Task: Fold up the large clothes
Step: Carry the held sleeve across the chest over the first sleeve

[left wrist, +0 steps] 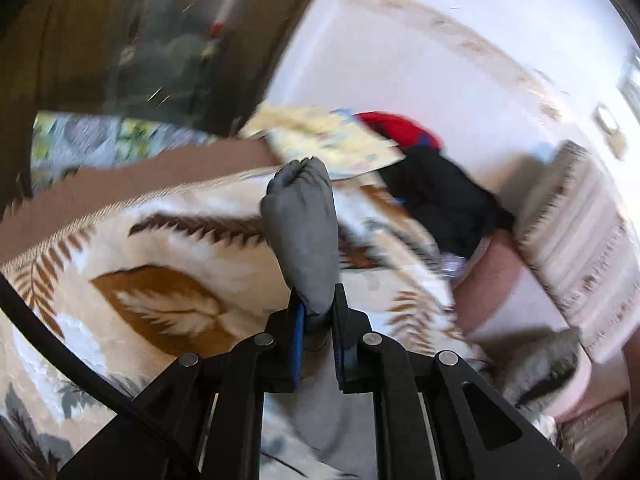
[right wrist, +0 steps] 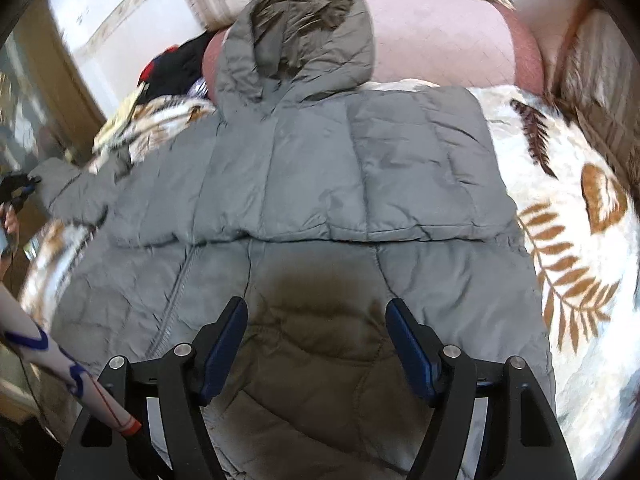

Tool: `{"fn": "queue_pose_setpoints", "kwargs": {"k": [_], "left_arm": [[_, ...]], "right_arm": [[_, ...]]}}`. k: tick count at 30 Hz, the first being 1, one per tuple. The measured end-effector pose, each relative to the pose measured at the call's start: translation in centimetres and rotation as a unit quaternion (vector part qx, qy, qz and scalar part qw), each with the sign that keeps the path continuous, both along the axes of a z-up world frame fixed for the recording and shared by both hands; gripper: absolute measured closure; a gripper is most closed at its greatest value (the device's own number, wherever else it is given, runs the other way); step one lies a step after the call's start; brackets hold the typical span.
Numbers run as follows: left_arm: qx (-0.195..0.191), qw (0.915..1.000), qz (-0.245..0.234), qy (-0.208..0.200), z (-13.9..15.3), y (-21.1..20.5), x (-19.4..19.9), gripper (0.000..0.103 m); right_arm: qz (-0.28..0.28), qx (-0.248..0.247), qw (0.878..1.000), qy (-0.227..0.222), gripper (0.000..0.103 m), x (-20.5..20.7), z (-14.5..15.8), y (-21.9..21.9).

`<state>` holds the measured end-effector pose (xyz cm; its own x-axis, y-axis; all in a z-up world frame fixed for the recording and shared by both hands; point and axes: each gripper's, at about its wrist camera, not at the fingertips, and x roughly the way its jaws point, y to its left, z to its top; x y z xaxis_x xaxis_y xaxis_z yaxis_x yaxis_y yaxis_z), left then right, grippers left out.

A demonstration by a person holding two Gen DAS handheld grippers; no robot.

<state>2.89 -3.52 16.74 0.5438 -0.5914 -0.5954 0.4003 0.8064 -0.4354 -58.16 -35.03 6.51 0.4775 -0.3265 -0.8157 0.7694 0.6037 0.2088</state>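
Observation:
A grey hooded puffer jacket point(right wrist: 320, 168) lies front up on a leaf-patterned blanket point(right wrist: 580, 240), hood point(right wrist: 296, 36) toward the headboard. One sleeve is folded across the chest. The other sleeve point(right wrist: 76, 196) stretches out to the left. In the left wrist view, my left gripper point(left wrist: 318, 308) is shut on the end of that sleeve point(left wrist: 300, 220), which bulges up past the fingertips above the blanket point(left wrist: 160, 280). It shows small at the right wrist view's left edge as the left gripper point(right wrist: 18, 186). My right gripper point(right wrist: 316, 344) hovers open over the jacket's lower half, nothing between its fingers.
A pile of black and red clothes point(left wrist: 432, 184) and a yellow patterned cloth point(left wrist: 328, 140) lie at the bed's far corner. A pink padded headboard point(right wrist: 440, 36) and striped pillows point(left wrist: 580, 240) border the bed. A wooden cabinet point(left wrist: 80, 40) stands beyond. A person's sleeve point(right wrist: 40, 348) is at lower left.

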Motion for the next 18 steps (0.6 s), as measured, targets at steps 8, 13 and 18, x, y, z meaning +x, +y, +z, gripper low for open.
{"fn": "queue_pose_setpoints", "kwargs": {"k": [8,13,18], "left_arm": [[-0.008,0.9861,-0.138,-0.092,9.3,-8.0,-13.5,0.091],[-0.006,0.9658,-0.229,-0.121,11.0,-13.1,-23.4,0.091],[0.006,0.9428,-0.312,-0.117,8.8,-18.1,-32.4,0.091]], "right_arm": [[-0.057,-0.008,0.996,-0.062,0.027,-3.5,3.3,-1.3],[-0.08,-0.015,0.992,-0.095,0.026,-5.6,5.1,-1.7],[-0.101,-0.026,0.988,-0.117,0.026,-7.8,6.6,-2.3]]}}
